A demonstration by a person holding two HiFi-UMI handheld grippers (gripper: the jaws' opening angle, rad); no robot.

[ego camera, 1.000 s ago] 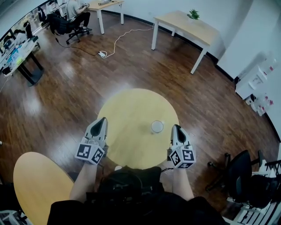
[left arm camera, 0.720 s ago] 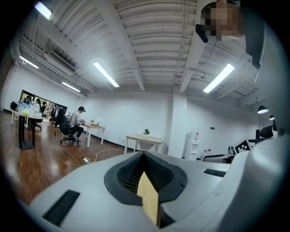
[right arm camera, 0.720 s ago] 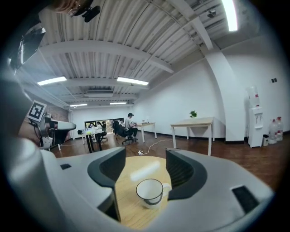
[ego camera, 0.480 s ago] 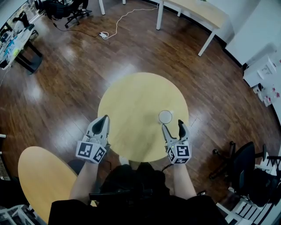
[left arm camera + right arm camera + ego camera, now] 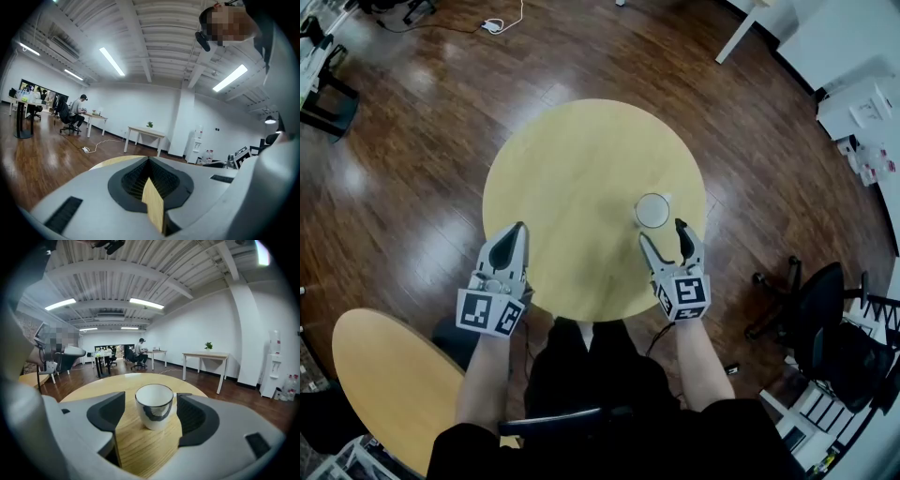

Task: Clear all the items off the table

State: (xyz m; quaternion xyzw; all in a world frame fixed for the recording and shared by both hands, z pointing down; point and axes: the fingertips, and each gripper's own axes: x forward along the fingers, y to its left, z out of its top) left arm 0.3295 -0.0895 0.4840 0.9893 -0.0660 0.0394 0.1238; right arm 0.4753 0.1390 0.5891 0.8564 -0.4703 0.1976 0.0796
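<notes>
A white cup [image 5: 652,210] [image 5: 154,405] stands upright on the round yellow table [image 5: 572,159], near its right edge. My right gripper [image 5: 661,233] [image 5: 151,425] is open just on the near side of the cup. In the right gripper view the cup sits at the mouth of the jaws with a gap on each side, and the pads do not touch it. My left gripper [image 5: 516,232] [image 5: 149,163] is shut and empty over the table's near left edge, well away from the cup.
A second round yellow table [image 5: 384,375] sits at the lower left. A black office chair [image 5: 825,328] stands to the right, with white cabinets [image 5: 862,103] beyond it. Dark wooden floor surrounds the table.
My right gripper has gone from shut to open and moved forward to the cup. The left gripper stays shut at the table's near left edge.
</notes>
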